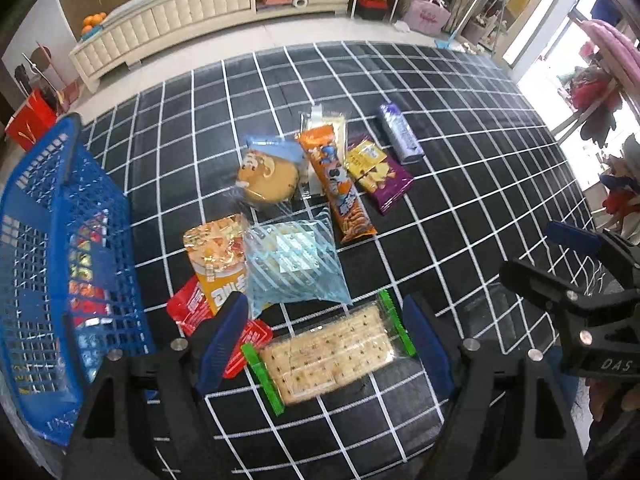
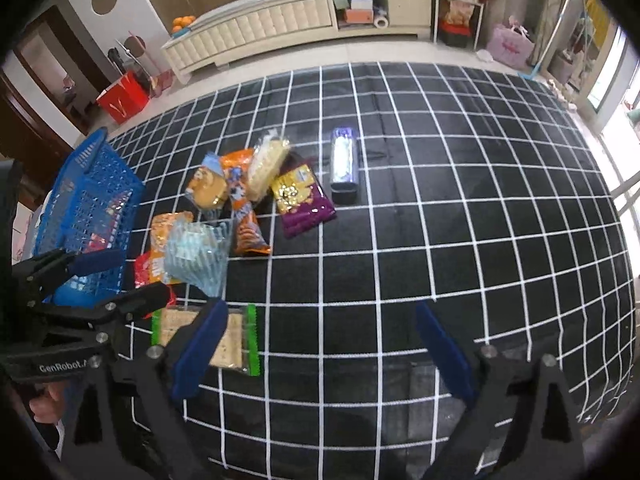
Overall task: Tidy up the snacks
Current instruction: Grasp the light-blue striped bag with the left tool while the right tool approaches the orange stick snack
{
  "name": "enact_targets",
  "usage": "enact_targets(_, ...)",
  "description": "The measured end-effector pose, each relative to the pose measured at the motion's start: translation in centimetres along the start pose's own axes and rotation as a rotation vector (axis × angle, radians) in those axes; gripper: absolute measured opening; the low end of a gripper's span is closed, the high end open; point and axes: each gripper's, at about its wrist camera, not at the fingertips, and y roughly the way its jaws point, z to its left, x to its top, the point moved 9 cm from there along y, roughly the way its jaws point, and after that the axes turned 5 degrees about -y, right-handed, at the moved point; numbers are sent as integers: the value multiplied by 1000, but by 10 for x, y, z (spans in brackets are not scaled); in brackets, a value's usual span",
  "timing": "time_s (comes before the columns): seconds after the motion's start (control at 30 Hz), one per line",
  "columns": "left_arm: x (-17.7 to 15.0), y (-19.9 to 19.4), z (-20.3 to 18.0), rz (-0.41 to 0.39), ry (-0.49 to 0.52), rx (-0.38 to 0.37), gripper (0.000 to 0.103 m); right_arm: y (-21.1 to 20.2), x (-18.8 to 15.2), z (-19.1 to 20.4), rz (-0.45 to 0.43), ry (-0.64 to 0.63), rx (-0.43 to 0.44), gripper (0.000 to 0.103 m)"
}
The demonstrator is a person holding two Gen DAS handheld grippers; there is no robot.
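A blue mesh basket (image 1: 60,264) stands at the left with some snacks inside; it also shows in the right wrist view (image 2: 88,208). Loose snacks lie on the black grid cloth: a cracker pack with green ends (image 1: 332,354), a pale blue striped bag (image 1: 292,260), an orange noodle pack (image 1: 216,256), a red packet (image 1: 188,308), a round cake (image 1: 268,178), an orange bar (image 1: 340,188), a purple chip bag (image 1: 380,172) and a purple tube (image 1: 400,134). My left gripper (image 1: 326,340) is open, its fingers either side of the cracker pack. My right gripper (image 2: 320,344) is open and empty over bare cloth.
The right gripper shows in the left wrist view at the right edge (image 1: 580,280). A cream low cabinet (image 2: 280,28) stands beyond the cloth. A red box (image 2: 124,98) sits on the floor at the far left. The right half of the cloth (image 2: 480,220) holds no snacks.
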Motion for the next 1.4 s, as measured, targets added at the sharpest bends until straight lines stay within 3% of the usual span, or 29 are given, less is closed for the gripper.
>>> enact_targets(0.47,18,59,14,55,-12,-3,78,47,10,-5,57,5,-30,100)
enact_targets(0.57,22,68,15,50,18,36,78,53,9,-6,66,6,-28,100)
enact_targets(0.83,23,94,20,89,-10,31,78,54,6,-9,68,16,-29,100)
enact_targets(1.1,23,90,24,30,-5,29,57,43,9,-8,52,3,-52,100)
enact_targets(1.4,40,38,28,-125,10,62,57,28,29,12,-11,-40,-53,100)
